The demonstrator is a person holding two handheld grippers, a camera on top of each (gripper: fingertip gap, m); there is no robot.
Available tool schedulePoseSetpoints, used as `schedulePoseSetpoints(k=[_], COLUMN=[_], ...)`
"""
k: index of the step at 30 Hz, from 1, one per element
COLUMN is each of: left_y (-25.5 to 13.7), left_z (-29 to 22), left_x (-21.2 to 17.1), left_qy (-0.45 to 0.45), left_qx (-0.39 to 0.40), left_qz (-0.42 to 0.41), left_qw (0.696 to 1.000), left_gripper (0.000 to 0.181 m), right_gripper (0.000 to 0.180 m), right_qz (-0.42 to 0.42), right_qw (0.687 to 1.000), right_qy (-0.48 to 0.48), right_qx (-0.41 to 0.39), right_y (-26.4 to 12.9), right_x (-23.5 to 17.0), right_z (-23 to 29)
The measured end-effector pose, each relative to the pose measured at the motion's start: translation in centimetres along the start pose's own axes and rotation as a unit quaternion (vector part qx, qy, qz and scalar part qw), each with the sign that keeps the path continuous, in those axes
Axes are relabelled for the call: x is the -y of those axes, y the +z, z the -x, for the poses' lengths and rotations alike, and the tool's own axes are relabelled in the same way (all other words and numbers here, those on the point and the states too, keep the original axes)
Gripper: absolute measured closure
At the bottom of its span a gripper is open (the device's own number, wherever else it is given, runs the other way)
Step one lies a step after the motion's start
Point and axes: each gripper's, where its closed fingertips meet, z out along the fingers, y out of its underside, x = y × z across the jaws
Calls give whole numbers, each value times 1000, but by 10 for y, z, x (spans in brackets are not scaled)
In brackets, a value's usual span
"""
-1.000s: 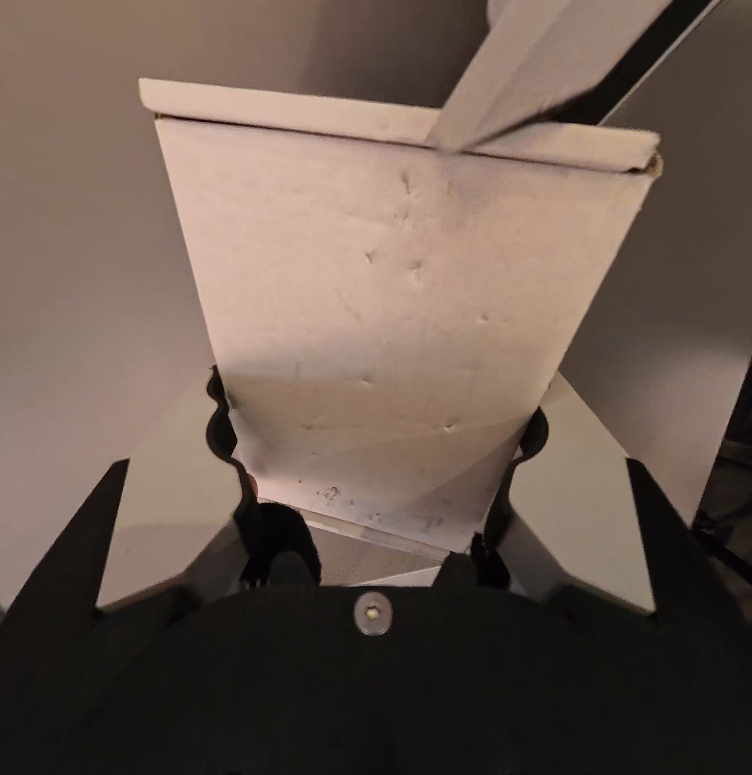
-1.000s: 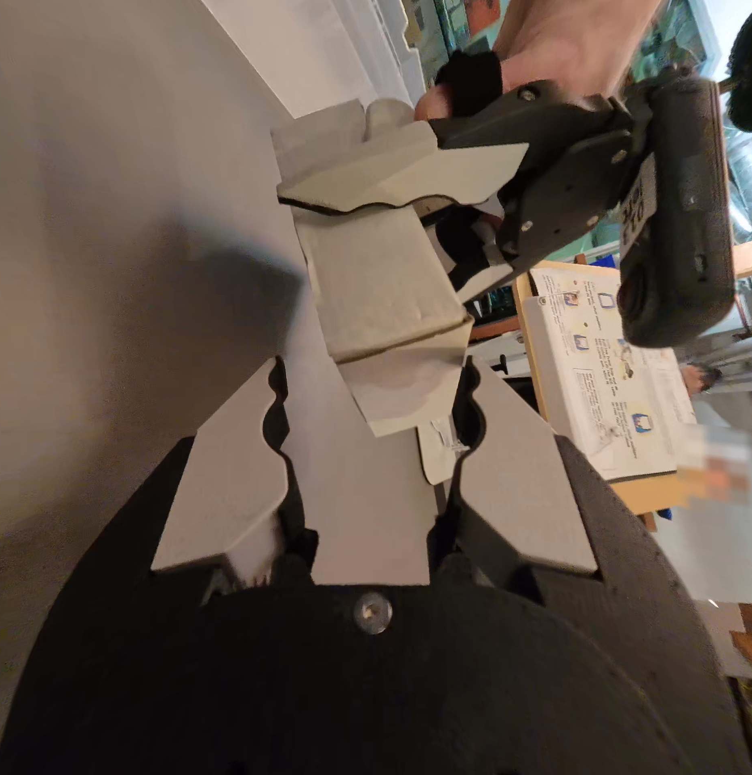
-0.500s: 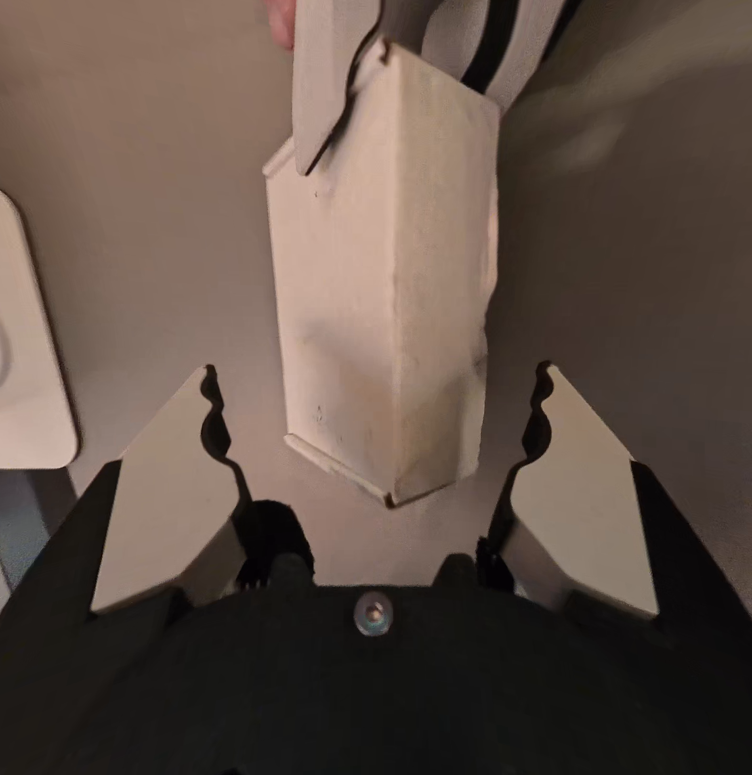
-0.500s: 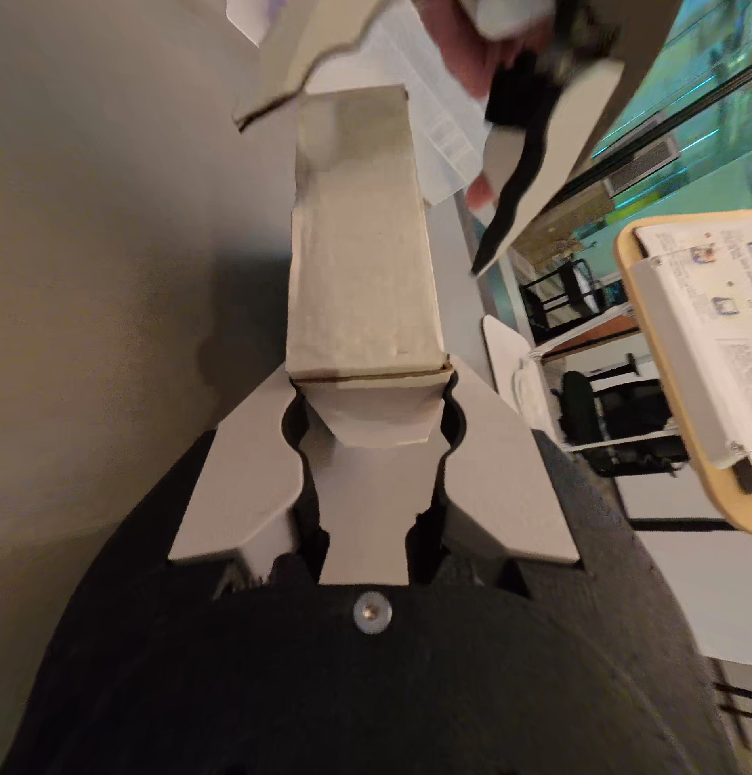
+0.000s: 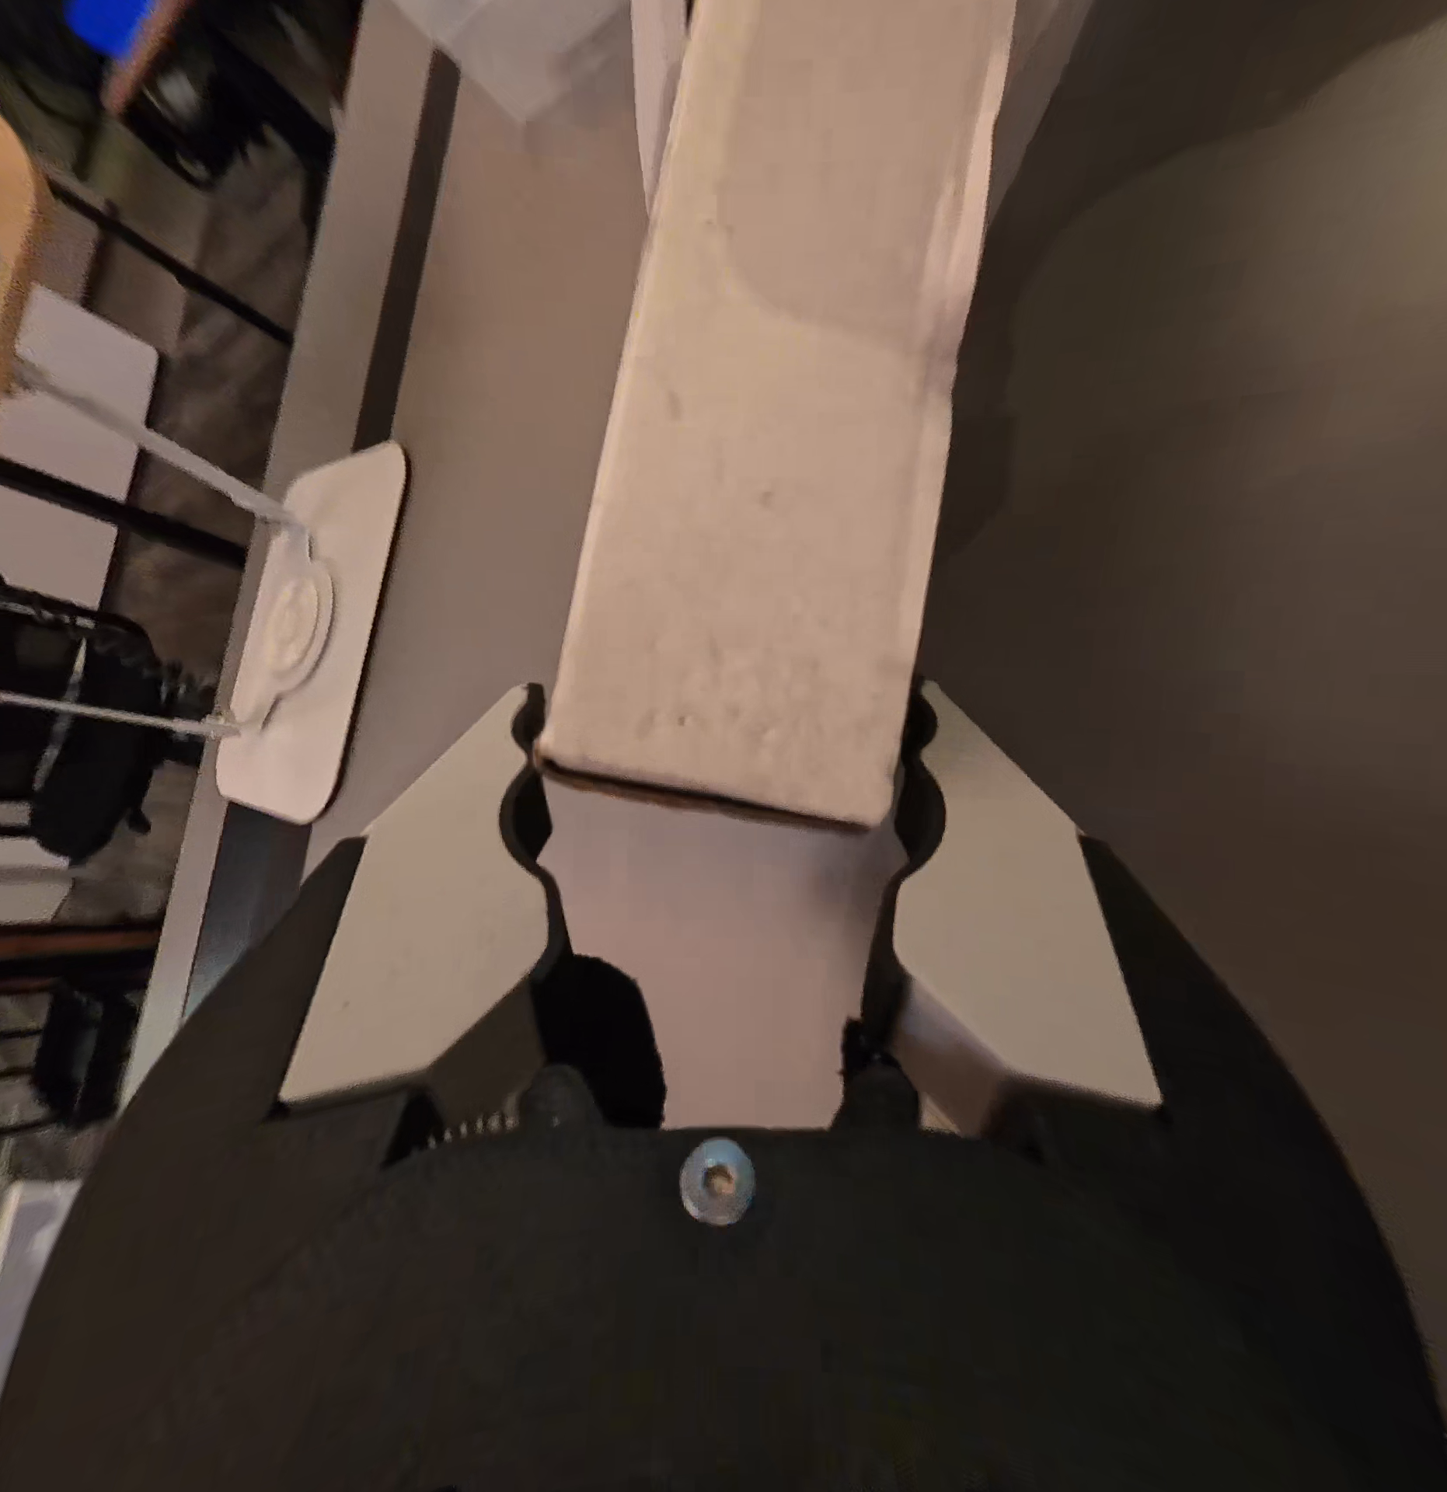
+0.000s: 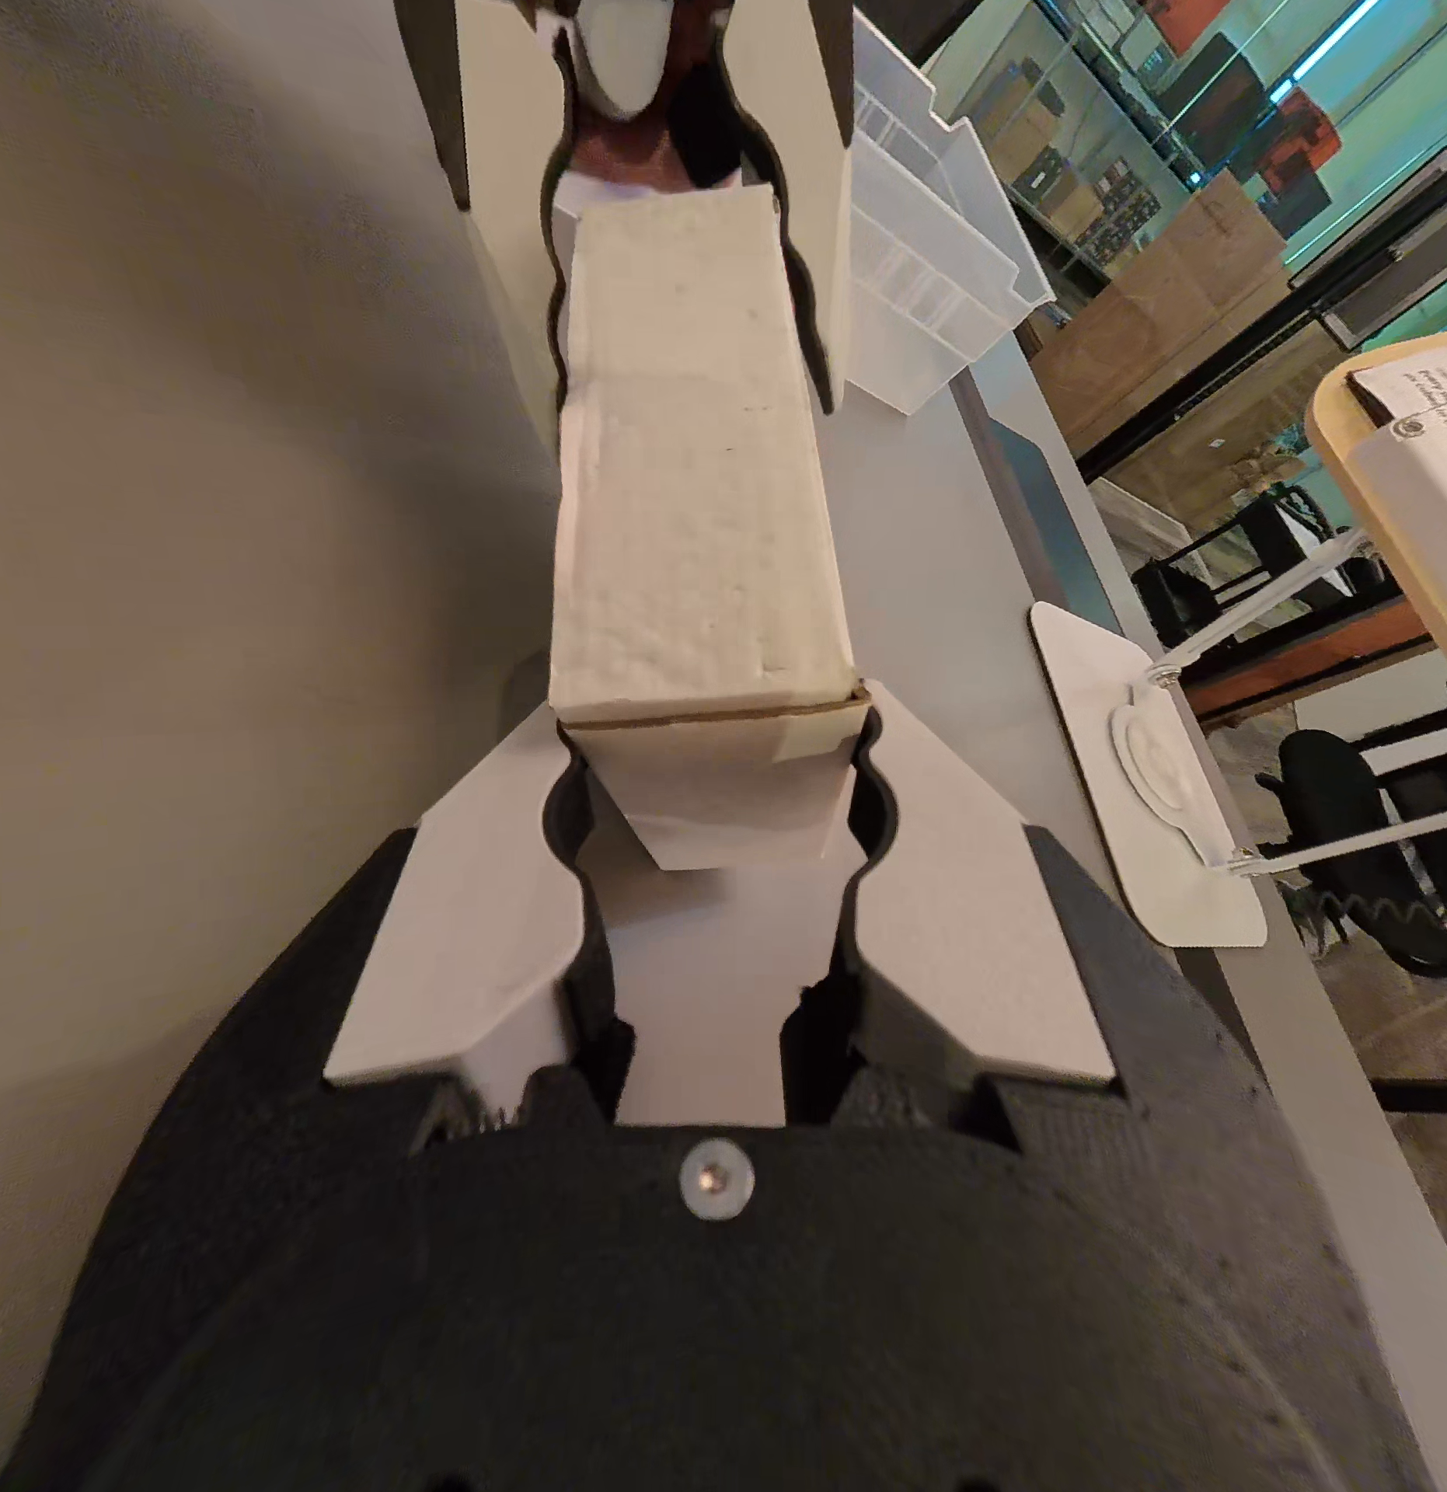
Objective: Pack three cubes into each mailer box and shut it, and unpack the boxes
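Note:
One white mailer box (image 5: 769,484) is held lengthwise between both grippers, narrow face towards the cameras, above the grey table (image 5: 1188,565). My left gripper (image 5: 724,710) is shut on its near end. In the right wrist view the same box (image 6: 688,500) runs away from me. My right gripper (image 6: 716,718) is shut on its near end, where a folded flap (image 6: 704,815) shows. The left gripper (image 6: 688,400) clamps the far end there. The box looks closed. No cubes show.
A white plate with a clear stand (image 5: 316,630) sits at the table edge and also shows in the right wrist view (image 6: 1140,775). A clear plastic bin (image 6: 930,266) stands beyond the box. A wooden side table with papers (image 6: 1398,452) is past the edge.
My left gripper let go of the box's broad face, and the box turned edge-on in the right gripper. The left gripper has now shut on its narrow end. The right gripper closed on the other end.

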Motion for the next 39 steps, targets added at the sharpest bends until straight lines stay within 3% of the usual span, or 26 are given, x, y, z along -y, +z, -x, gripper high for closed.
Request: schedulePoseSetpoints(k=[5, 9, 13, 16, 20, 22, 28, 36, 39], left_y=[12, 15, 16, 16, 17, 16, 16, 16, 16], left_z=[4, 6, 7, 8, 10, 11, 11, 11, 11], left_x=[18, 17, 16, 16, 15, 14, 11, 8, 7], left_qy=[-31, -20, -25, -30, -49, -56, -52, -34, -26], left_qx=[14, 15, 6, 4, -1, -3, -4, 2, 5], left_qz=[-81, -60, -49, -41, -39, -41, -30, -7, -4], left_qw=[996, 998, 998, 999, 998, 998, 998, 999, 1000], left_gripper=[101, 104, 105, 105, 105, 105, 106, 108, 110], right_gripper=[118, 112, 108, 124, 143, 158, 180, 180, 180], right_qz=[7, 39, 19, 14, 74, 85, 84, 94, 57], right_qw=[1000, 999, 998, 995, 982, 978, 977, 966, 982], right_qy=[9, -5, -30, -74, -146, -163, -168, -197, -128], right_qx=[0, -25, -44, -69, -96, -101, -106, -136, -128], right_y=[-3, -7, -15, -15, -11, -9, -8, -7, -8], right_x=[-2, -6, 16, 34, 38, 39, 44, 43, 46], right_z=[-1, -7, -9, -8, -4, 1, 5, 4, 2])
